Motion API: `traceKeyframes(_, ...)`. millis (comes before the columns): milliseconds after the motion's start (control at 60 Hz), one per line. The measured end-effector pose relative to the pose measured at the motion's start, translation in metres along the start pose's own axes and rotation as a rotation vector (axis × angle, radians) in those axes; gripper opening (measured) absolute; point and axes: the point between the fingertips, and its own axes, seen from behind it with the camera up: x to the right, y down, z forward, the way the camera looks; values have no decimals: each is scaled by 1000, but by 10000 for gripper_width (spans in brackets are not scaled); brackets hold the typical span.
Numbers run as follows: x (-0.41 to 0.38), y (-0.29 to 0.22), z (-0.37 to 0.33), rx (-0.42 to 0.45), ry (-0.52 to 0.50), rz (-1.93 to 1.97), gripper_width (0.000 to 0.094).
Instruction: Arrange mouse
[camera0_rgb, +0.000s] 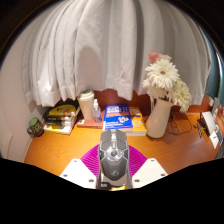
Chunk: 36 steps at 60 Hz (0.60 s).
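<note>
The grey and black computer mouse (113, 158) lies on a round purple mat (106, 158) on the orange wooden desk (60, 150), between the two fingers of the gripper (112, 176). They seem to close on its sides, though I cannot tell whether they press. Beyond the mouse stands a blue box (118, 114); right of it, a white vase of pale flowers (160, 100).
</note>
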Motion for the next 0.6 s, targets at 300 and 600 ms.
traceKeyframes(300, -31, 146, 56, -250, 8, 5, 346)
traceKeyframes(600, -26, 162, 64, -249, 3, 29, 482)
